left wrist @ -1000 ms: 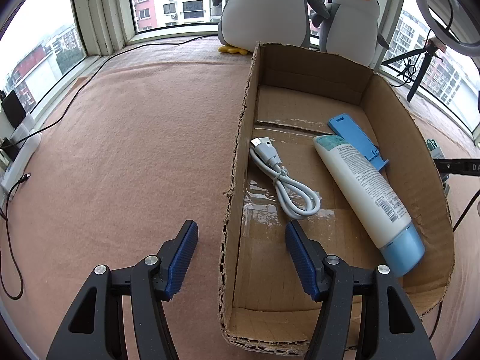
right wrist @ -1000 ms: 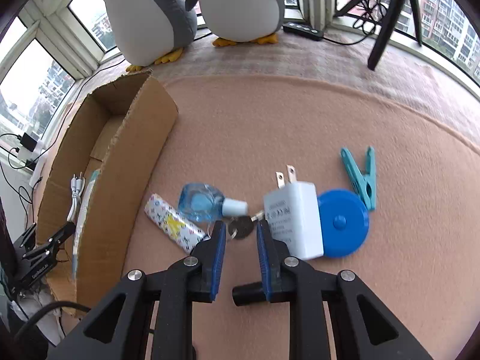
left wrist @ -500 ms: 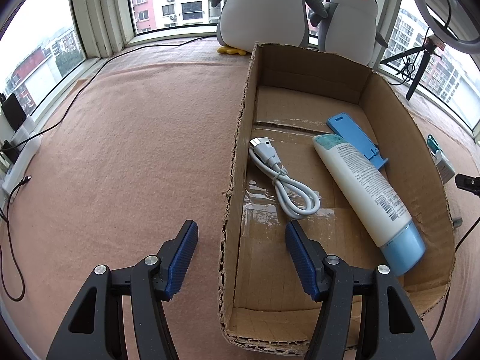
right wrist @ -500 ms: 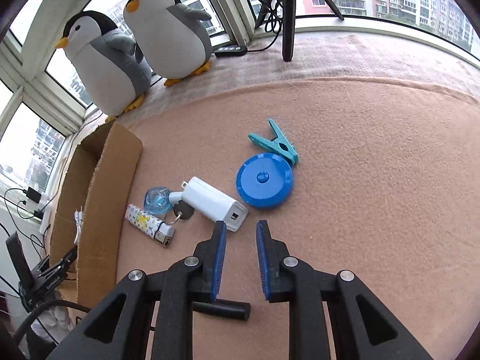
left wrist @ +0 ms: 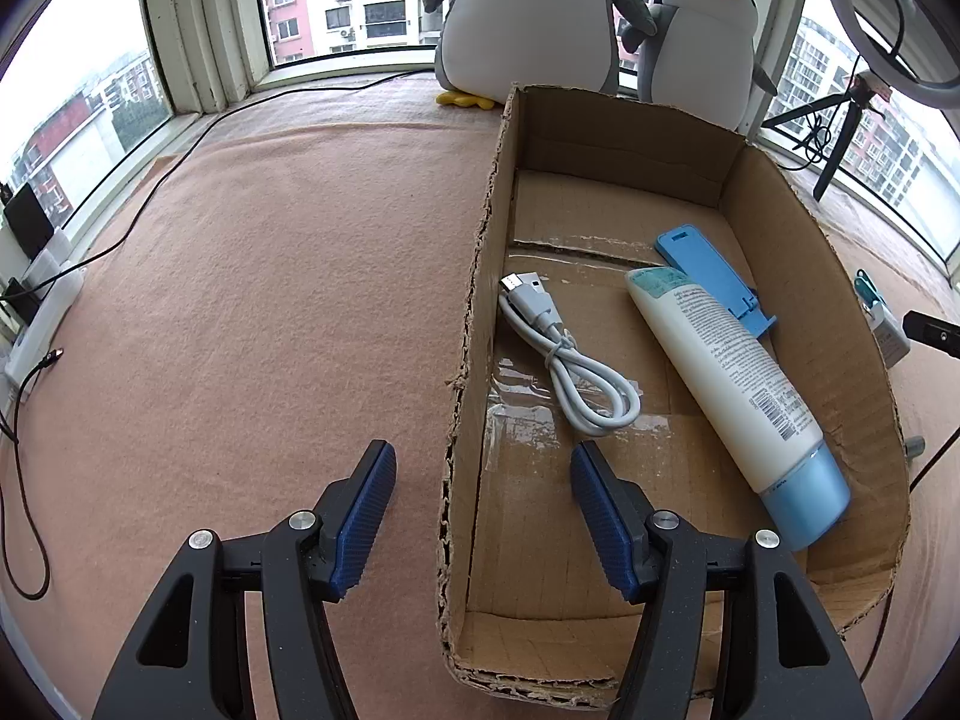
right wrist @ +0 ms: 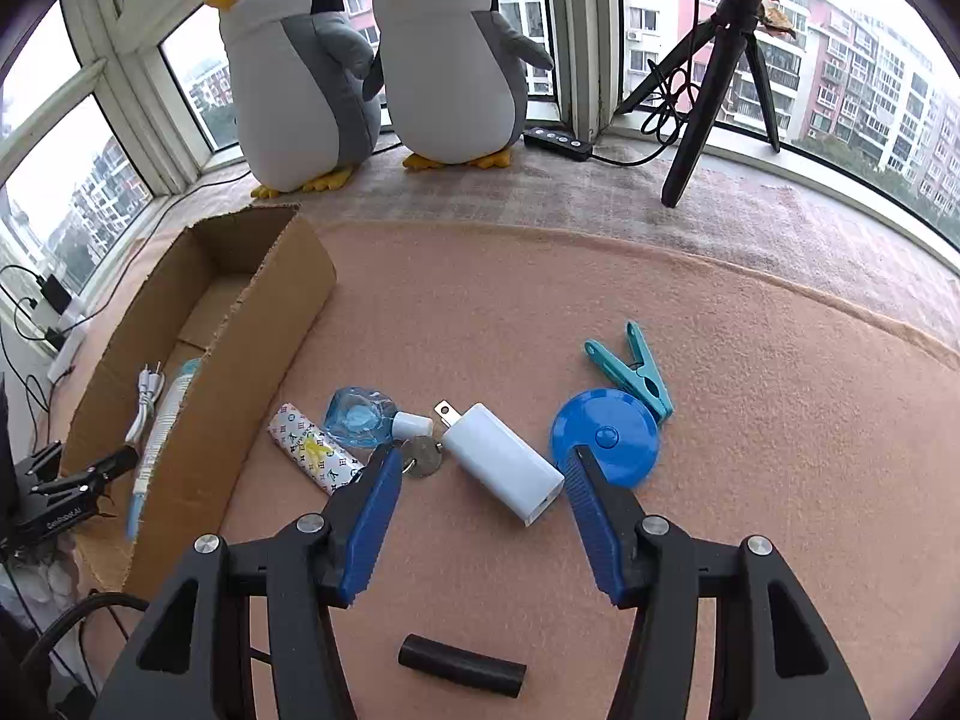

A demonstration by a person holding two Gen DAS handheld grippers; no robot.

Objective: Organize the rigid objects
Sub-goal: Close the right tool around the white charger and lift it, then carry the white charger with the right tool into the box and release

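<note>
Your right gripper (right wrist: 477,480), jaws spread wide, frames the white charger (right wrist: 501,462) at frame centre; bare blanket lies lower right. Your left gripper (left wrist: 483,474), also spread, straddles the cardboard box (left wrist: 474,324) wall.

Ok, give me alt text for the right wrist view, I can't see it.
The right gripper hangs open over a white charger on the pink felt, with a key, lighter, small bottle, blue tape measure and teal clip around it. A cardboard box sits left.

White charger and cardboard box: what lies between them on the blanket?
In the right wrist view, a patterned lighter, a small blue bottle and a key lie between the white charger and the cardboard box.
</note>
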